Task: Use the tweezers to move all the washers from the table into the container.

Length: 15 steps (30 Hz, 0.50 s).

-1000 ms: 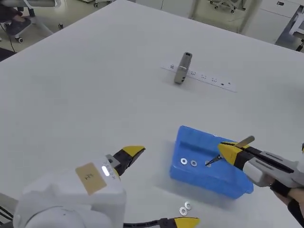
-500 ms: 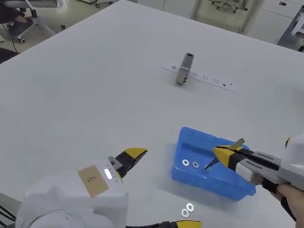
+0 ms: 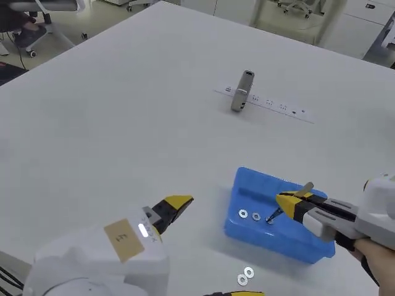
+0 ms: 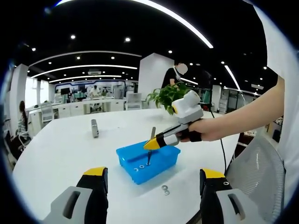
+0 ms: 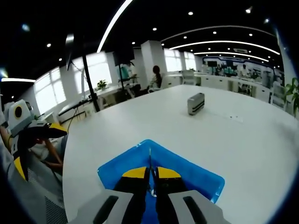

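The right gripper [image 3: 285, 198] is pinching thin metal tweezers [image 3: 274, 214] over the blue plastic container [image 3: 248, 177]. Two silver washers [image 3: 245, 275] are lying just beside its person-side wall, and the left gripper [image 4: 154, 173] is holding its fingers apart.

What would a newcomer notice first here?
The bright blue container sits at the lower right of the white table. The right gripper holds tweezers tip-down into it, beside two washers. Two loose washers lie on the table just in front, near the open left gripper.
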Available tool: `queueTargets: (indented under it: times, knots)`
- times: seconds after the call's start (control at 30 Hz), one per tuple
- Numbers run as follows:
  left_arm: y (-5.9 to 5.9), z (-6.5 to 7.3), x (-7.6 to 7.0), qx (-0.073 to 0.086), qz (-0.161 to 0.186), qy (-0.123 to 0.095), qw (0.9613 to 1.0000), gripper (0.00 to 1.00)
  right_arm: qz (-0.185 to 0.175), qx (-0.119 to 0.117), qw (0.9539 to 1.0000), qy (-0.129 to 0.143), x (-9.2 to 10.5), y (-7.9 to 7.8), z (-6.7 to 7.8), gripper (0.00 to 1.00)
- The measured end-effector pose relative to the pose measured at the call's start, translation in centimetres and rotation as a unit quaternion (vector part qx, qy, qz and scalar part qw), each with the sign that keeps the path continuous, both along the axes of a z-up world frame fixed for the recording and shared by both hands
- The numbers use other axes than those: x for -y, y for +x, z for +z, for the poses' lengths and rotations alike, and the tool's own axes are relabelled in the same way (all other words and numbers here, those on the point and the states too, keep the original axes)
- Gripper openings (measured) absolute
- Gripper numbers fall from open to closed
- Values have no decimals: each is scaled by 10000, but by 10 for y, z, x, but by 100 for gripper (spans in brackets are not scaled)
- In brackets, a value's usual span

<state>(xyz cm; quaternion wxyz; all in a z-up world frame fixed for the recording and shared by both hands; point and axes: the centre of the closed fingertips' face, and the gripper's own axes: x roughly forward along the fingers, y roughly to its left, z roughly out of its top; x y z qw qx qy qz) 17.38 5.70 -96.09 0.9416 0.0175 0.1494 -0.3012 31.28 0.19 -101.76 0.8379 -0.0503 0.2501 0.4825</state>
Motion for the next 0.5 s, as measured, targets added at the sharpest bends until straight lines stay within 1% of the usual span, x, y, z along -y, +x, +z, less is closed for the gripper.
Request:
queueTargets:
  times: [0.13,0.2,0.33,0.5]
  knots:
    - [0,0,-1,4,19,-6,10000,82,-78,-12,10000,-19,2,2,-1,3]
    - [0,0,-1,6,23,-8,10000,82,-99,-23,9999,17,2,2,0,3]
    - [0,0,-1,8,25,-2,10000,82,-166,-40,9997,170,3,1,7,3]
    - [0,1,-2,14,38,-2,10000,81,-254,-10,9985,490,3,-1,23,3]
